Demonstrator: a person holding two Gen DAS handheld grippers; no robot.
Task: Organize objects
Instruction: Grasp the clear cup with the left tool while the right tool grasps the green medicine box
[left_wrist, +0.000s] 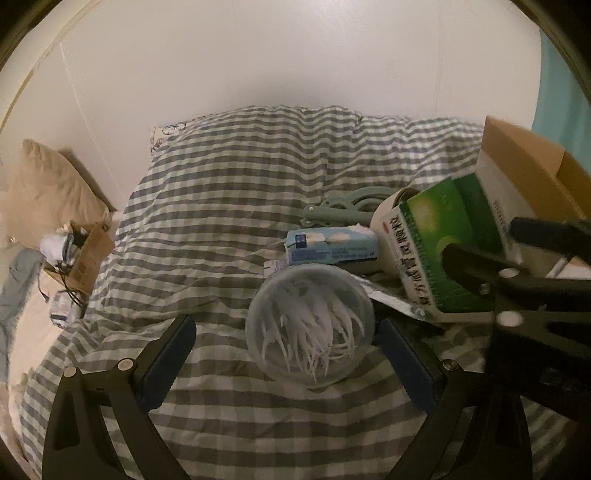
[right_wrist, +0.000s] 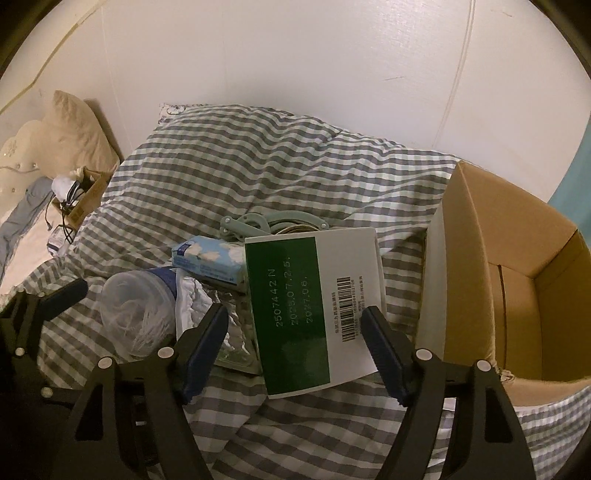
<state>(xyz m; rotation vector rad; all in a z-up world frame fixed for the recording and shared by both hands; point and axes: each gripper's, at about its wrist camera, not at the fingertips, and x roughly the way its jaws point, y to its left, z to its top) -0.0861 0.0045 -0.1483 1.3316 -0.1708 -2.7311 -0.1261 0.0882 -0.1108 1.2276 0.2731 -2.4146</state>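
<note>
A clear round tub of white floss picks (left_wrist: 312, 328) lies on the checked duvet, between the fingers of my open left gripper (left_wrist: 284, 354); it also shows in the right wrist view (right_wrist: 138, 314). My right gripper (right_wrist: 299, 350) is open around a green and white medicine box (right_wrist: 314, 306), whose right side touches the right finger; it also shows in the left wrist view (left_wrist: 447, 247). A blue tissue pack (right_wrist: 208, 262), a grey-green clip (right_wrist: 258, 223) and a foil blister sheet (right_wrist: 236, 332) lie behind. An open cardboard box (right_wrist: 517, 266) stands at the right.
The checked duvet (left_wrist: 221, 206) covers the bed against a white wall. A small cardboard box of cables (left_wrist: 81, 254) and a beige pillow (left_wrist: 48, 192) sit at the far left. A teal surface (left_wrist: 561, 96) shows at the right edge.
</note>
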